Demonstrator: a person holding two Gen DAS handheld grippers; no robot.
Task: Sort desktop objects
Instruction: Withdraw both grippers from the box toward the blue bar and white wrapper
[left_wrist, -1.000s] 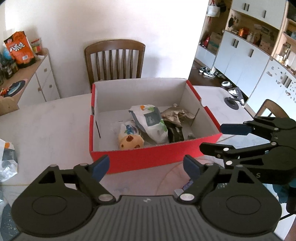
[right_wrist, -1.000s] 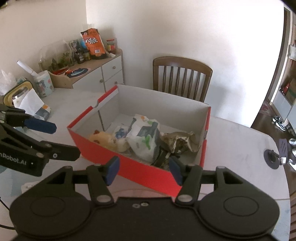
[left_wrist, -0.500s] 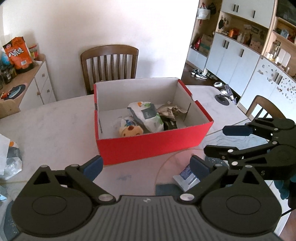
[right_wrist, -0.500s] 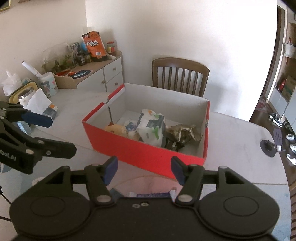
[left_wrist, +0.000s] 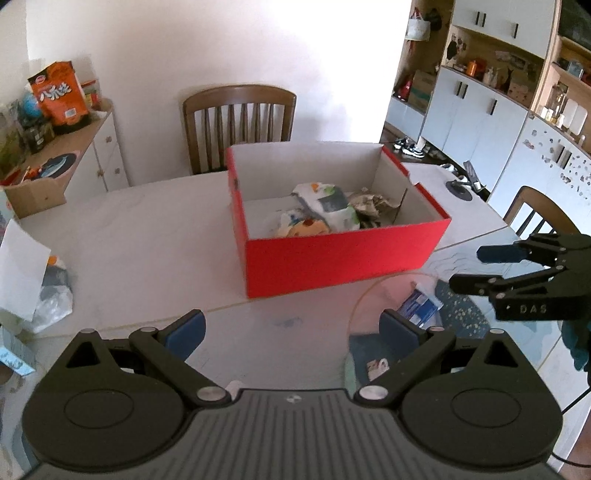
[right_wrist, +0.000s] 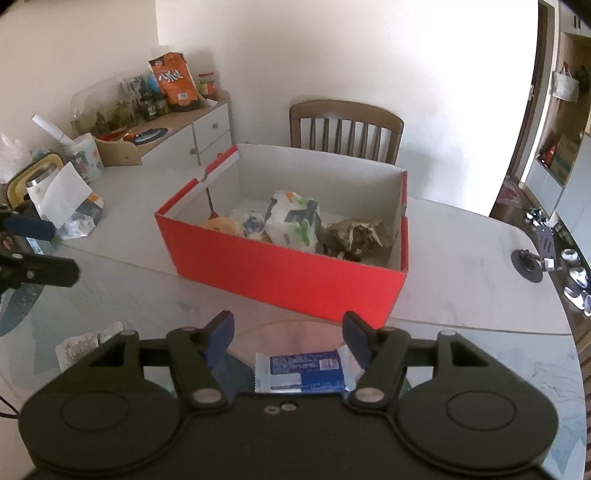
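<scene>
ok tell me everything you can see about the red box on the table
The red box is an open, lidless cardboard carton, red outside and white inside, with a loose flap at its left corner in the right wrist view. It stands upright on the pale table, in front of a wooden chair. Inside lie several crumpled packets and a yellowish item. Neither claw touches it.

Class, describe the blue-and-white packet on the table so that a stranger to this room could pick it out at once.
Find the open red box on the pale table. On the side of it away from the wooden chair, a flat blue-and-white packet lies on the glossy surface, just below the right gripper and its open jaws. Unlike the crumpled wrappers inside the box, it is rectangular with a blue printed panel.
</scene>
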